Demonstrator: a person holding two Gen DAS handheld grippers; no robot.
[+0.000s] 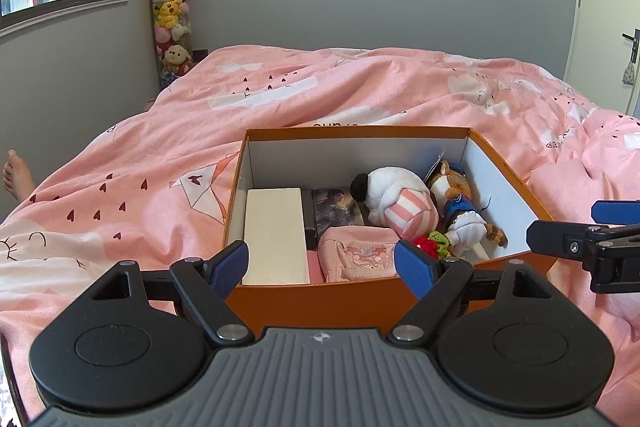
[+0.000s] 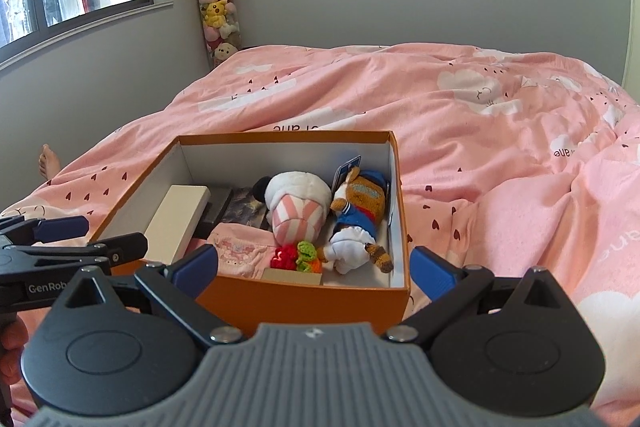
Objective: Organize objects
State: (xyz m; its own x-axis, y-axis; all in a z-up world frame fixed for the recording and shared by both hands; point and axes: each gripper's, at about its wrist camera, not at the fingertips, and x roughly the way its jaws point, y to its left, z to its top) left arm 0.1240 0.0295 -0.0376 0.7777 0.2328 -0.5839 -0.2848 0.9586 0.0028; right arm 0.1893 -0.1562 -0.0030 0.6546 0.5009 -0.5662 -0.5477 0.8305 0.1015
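Hovering spread apart and empty, left gripper (image 1: 322,263) and right gripper (image 2: 316,273) face the orange box (image 1: 320,301) just ahead

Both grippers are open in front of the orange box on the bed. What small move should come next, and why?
Probably pull both grippers back a little from the orange box. The left gripper and the right gripper are open and hold nothing, and the plush toys, the white box and the pink pouch already lie inside. No loose item shows on the pink duvet.
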